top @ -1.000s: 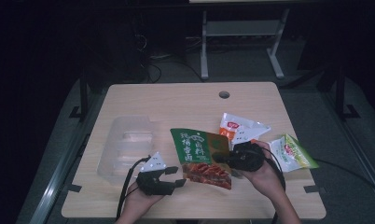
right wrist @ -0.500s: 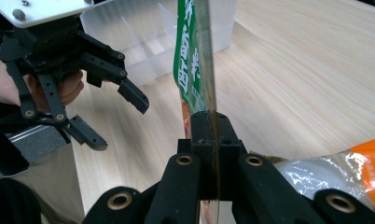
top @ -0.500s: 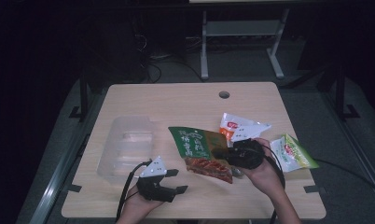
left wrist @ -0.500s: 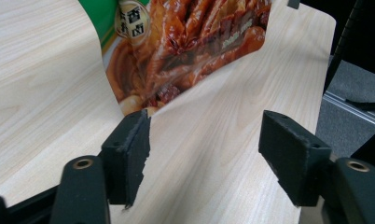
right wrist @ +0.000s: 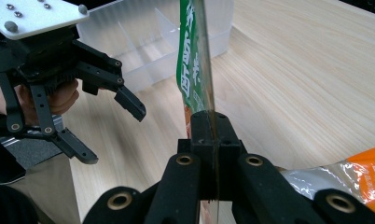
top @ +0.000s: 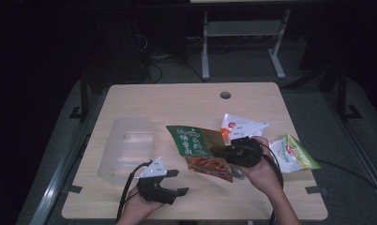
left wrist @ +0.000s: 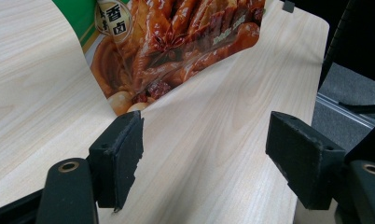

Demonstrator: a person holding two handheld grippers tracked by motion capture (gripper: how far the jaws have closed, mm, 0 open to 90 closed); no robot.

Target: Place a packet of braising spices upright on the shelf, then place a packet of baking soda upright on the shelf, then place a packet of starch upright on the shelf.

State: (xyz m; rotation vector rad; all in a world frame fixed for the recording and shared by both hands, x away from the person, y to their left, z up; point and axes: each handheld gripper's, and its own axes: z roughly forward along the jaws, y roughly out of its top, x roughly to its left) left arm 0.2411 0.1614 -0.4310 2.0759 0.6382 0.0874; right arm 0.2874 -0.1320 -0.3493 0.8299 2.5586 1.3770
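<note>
A glossy green snack pouch (top: 199, 149), printed with braised meat, hangs over the pale woodgrain table (top: 177, 101), pinched in the right gripper (top: 222, 152). The left gripper (top: 175, 182), jaws just spread wide, holds nothing. Two other crinkled packets; one clear plastic tray (top: 125, 145).

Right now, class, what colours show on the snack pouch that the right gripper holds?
The snack pouch is green on top and reddish-brown below, clearest in the high view.

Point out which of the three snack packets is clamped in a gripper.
The green and red packet, pinched at its edge by the right gripper. The white packet and the pale green packet lie untouched on the table.
</note>
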